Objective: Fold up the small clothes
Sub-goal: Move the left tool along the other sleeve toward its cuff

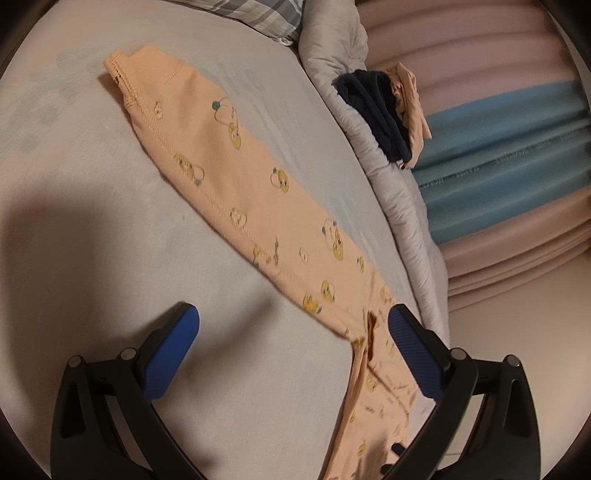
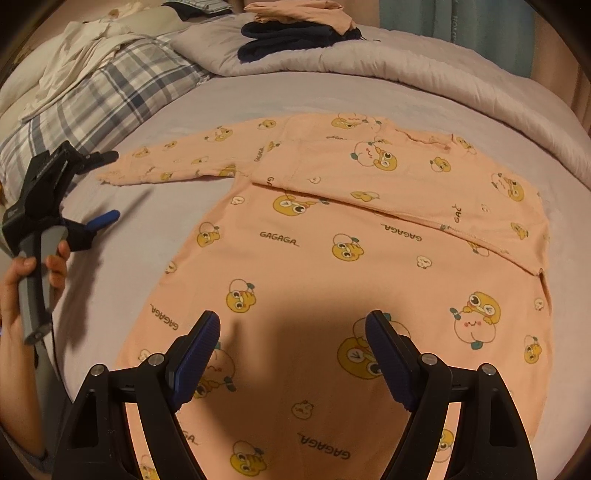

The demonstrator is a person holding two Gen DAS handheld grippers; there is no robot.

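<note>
A peach child's shirt (image 2: 332,266) with yellow cartoon prints lies flat on the grey bed sheet (image 2: 110,258). Its right sleeve is folded across the chest; its left sleeve (image 2: 166,162) stretches out to the left. In the left wrist view that sleeve (image 1: 229,184) runs away from me, cuff at the far end. My left gripper (image 1: 291,339) is open and empty above the armpit end of the sleeve; it also shows in the right wrist view (image 2: 107,184). My right gripper (image 2: 291,350) is open and empty above the shirt's lower half.
A grey quilt (image 2: 406,62) is bunched along the far side, with folded dark and peach clothes (image 2: 295,33) stacked on it. A plaid pillow (image 2: 110,88) and white cloth (image 2: 74,62) lie at the back left. The bed edge (image 1: 424,258) runs at the right of the left wrist view.
</note>
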